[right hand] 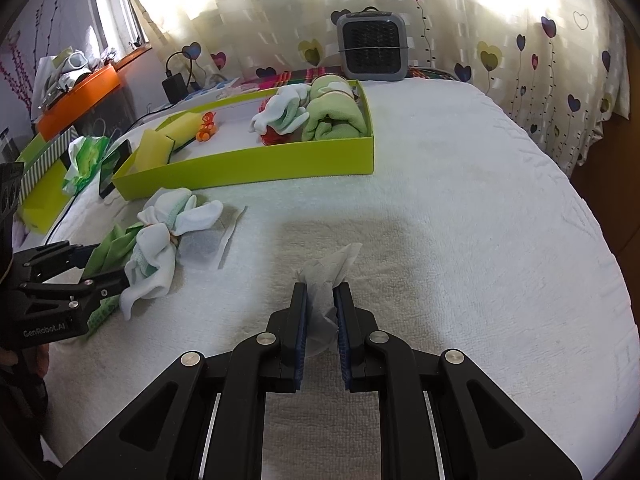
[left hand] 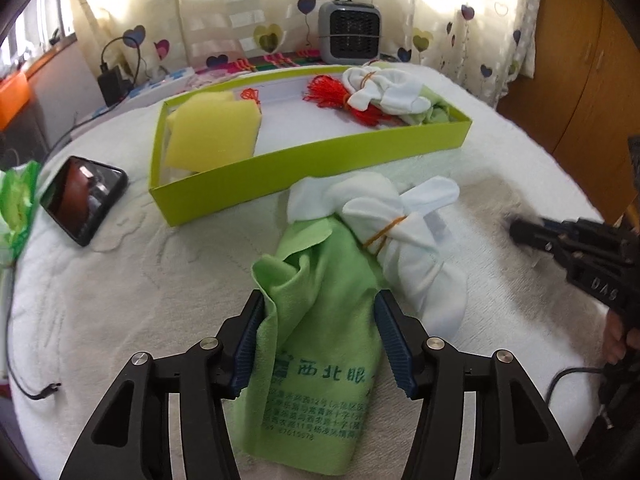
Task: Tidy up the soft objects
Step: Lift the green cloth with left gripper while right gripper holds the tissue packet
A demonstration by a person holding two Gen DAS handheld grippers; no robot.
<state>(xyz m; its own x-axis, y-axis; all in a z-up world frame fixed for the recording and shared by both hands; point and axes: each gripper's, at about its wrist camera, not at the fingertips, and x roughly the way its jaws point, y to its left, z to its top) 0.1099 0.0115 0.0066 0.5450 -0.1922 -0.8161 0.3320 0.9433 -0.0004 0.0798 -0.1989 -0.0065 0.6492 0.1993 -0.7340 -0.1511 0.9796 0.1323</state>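
A green printed cloth [left hand: 316, 360] lies on the white towel-covered table, between the fingers of my left gripper [left hand: 320, 312], which stands open around it. A white sock bundle [left hand: 400, 240] tied with a rubber band lies over the cloth's far end; it also shows in the right wrist view [right hand: 160, 248]. My right gripper [right hand: 320, 300] is shut on a thin white tissue [right hand: 326, 276] just above the table. The lime green box [left hand: 304, 160] beyond holds a yellow sponge [left hand: 216, 132], red yarn [left hand: 328, 92], another sock bundle [left hand: 384, 88] and a rolled green towel [right hand: 336, 114].
A phone [left hand: 82, 196] lies left of the box, with a green-white wrapper [left hand: 18, 200] beside it. A flat clear packet [right hand: 204, 246] lies by the socks. A grey heater [right hand: 374, 46] stands at the back. A charger and cables [left hand: 114, 76] are at the back left.
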